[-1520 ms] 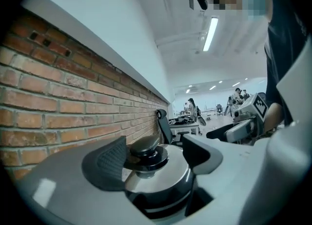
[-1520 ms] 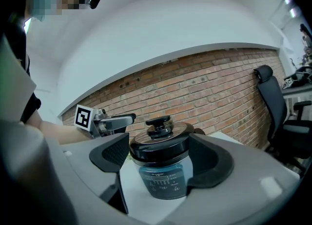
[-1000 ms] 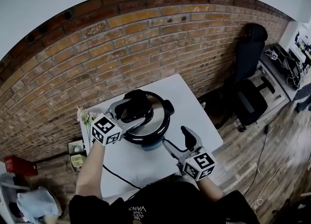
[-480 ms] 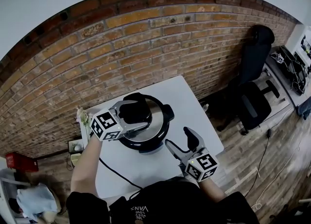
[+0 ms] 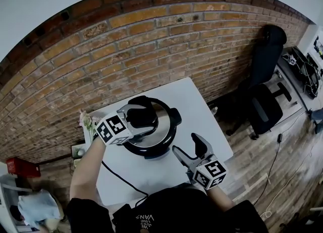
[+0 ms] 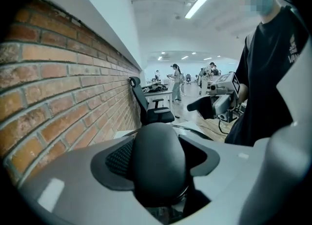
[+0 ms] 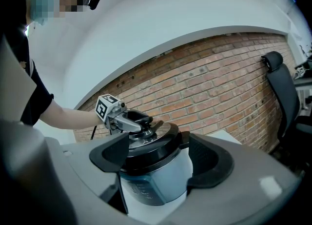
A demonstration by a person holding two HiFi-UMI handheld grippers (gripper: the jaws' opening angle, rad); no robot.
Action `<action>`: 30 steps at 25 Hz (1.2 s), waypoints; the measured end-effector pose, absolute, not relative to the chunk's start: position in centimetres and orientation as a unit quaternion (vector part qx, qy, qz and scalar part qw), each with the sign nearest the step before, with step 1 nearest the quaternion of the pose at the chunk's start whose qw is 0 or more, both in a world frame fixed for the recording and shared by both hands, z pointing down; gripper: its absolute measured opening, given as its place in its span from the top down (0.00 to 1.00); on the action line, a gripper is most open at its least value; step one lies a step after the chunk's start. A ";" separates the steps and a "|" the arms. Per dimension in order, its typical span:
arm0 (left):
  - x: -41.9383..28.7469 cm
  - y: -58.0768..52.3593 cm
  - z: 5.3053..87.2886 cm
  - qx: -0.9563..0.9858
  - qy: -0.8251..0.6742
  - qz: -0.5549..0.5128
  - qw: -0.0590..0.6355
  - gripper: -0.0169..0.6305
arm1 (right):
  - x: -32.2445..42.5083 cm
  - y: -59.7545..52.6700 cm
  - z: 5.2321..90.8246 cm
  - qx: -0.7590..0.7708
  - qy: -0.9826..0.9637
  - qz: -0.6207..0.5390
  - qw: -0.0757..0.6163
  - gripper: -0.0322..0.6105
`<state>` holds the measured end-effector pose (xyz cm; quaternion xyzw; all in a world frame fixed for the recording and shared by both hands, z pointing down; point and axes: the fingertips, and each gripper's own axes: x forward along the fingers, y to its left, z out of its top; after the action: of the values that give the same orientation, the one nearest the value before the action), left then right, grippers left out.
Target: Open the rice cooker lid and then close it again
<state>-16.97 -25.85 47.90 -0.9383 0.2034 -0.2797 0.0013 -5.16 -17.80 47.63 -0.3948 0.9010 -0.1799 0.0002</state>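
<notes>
A rice cooker [image 5: 151, 143] with a black-rimmed metal lid [image 5: 164, 121] stands on the white table [image 5: 202, 110], lid down. My left gripper [image 5: 139, 115] reaches over it from the left, and the lid's black knob [image 6: 158, 163] fills the space between its pads. The jaws have just been closing on the knob, and both pads lie against its sides. My right gripper [image 5: 185, 143] hangs open just in front of the cooker with nothing in it. In the right gripper view the cooker [image 7: 156, 175] shows between its open jaws, apart from them.
A brick wall [image 5: 126, 50] runs close behind the table. A black cable [image 5: 121, 176] trails off the table's near left side. A black office chair [image 5: 262, 105] stands to the right on the wooden floor. Small items sit by the table's left edge [image 5: 86, 123].
My left gripper has tipped downward and settled lower over the knob, and its jaws have narrowed onto it. The right gripper has hardly shifted.
</notes>
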 end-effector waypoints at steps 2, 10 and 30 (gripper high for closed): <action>-17.0 -25.9 47.9 -0.937 0.204 -0.282 0.002 0.53 | -5.2 -17.8 47.7 -0.395 0.901 -0.180 0.000 0.37; -17.0 -25.7 48.1 -0.936 0.180 -0.303 0.008 0.53 | -4.9 -17.8 47.7 -0.394 0.901 -0.183 -0.007 0.37; -16.2 -24.1 47.6 -0.946 -0.036 -0.316 0.069 0.54 | -2.5 -17.7 48.7 -0.434 0.881 -0.184 -0.029 0.37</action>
<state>-16.23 -24.15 47.59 -0.9456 -0.0364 -0.3158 0.0690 -2.50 -17.69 48.70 -0.4343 0.8813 -0.1839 -0.0291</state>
